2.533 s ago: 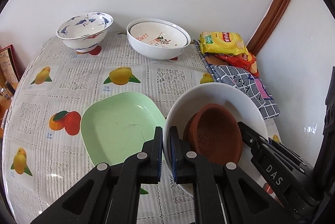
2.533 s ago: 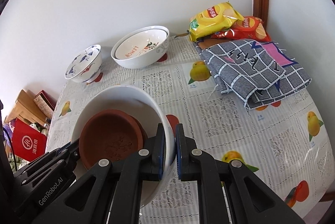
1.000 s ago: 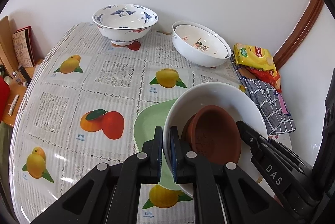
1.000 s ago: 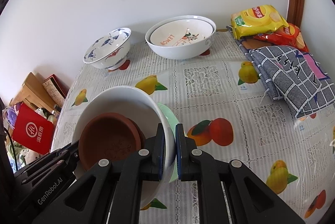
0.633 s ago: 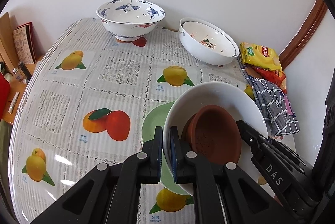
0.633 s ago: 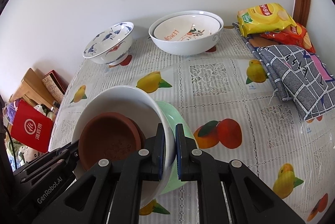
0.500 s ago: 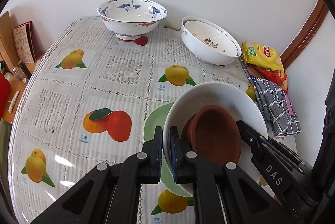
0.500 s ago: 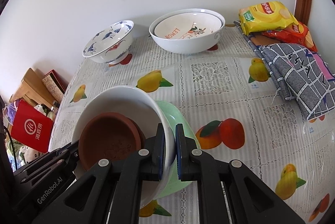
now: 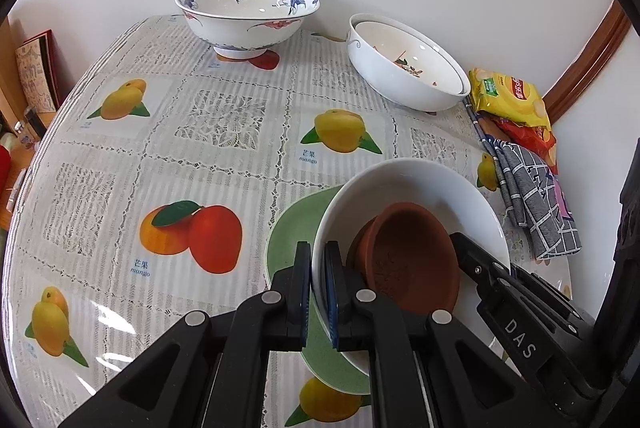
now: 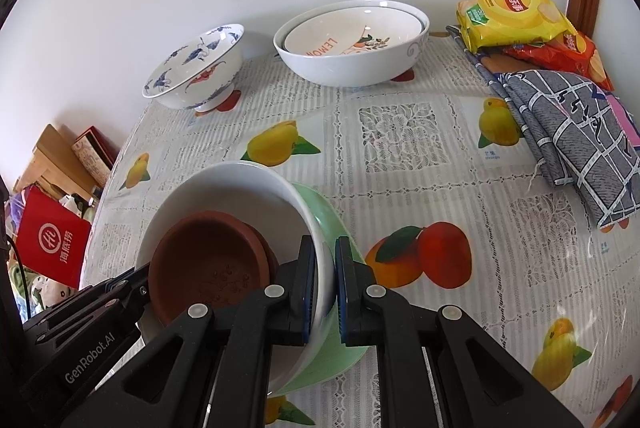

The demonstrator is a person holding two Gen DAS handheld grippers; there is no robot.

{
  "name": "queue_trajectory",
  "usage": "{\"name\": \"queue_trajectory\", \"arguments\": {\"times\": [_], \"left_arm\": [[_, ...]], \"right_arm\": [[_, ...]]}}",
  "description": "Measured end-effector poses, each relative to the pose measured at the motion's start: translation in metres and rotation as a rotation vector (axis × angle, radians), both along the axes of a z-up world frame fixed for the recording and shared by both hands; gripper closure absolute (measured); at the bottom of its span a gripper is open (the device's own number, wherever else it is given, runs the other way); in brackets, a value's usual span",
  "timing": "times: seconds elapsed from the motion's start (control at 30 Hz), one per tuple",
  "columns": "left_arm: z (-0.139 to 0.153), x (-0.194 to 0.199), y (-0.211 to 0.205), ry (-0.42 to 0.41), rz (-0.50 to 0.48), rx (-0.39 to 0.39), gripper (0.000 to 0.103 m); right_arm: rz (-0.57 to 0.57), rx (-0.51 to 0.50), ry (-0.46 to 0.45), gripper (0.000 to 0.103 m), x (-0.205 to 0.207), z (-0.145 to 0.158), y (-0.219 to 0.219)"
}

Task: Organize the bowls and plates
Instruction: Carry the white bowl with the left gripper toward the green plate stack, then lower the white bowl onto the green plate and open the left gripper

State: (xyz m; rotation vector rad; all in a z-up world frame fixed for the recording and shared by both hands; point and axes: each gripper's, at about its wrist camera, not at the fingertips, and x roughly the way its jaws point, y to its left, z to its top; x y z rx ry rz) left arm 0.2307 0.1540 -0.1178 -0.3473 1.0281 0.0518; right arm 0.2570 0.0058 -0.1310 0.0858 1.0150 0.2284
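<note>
A white bowl [image 9: 420, 183] [image 10: 240, 187] with a brown clay dish [image 9: 408, 260] [image 10: 208, 268] inside it hangs low over a green plate [image 9: 288, 244] [image 10: 340, 228] on the table. My left gripper [image 9: 318, 268] is shut on the bowl's left rim. On the opposite rim, my right gripper [image 10: 324, 276] is shut too. Whether the bowl touches the plate I cannot tell. At the back stand a blue-and-white footed bowl [image 9: 246, 11] [image 10: 196, 71] and two nested white bowls [image 9: 404, 71] [image 10: 352, 43].
The table wears a fruit-print cloth [image 9: 192, 131]. Snack bags [image 9: 504, 95] [image 10: 516, 15] and a folded checked cloth [image 9: 536, 199] [image 10: 572, 131] lie along the right edge by the wall. Beyond the left edge, a red bag [image 10: 52, 240] and boxes sit lower down.
Both grippers have carried the white bowl down and over the green plate, which now lies mostly beneath it. The back bowls look nearer. Both grips are unchanged.
</note>
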Motion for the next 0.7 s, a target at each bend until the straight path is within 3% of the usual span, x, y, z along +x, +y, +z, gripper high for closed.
{"name": "queue_trajectory", "arguments": {"times": [0.37, 0.7], "left_arm": [[-0.01, 0.008, 0.003, 0.0, 0.005, -0.009, 0.094], [-0.01, 0.008, 0.002, -0.004, -0.008, 0.0, 0.093]], "right_arm": [[0.028, 0.003, 0.036, 0.093, 0.009, -0.023, 0.0], [0.049, -0.004, 0.028, 0.093, 0.01, -0.022, 0.0]]}}
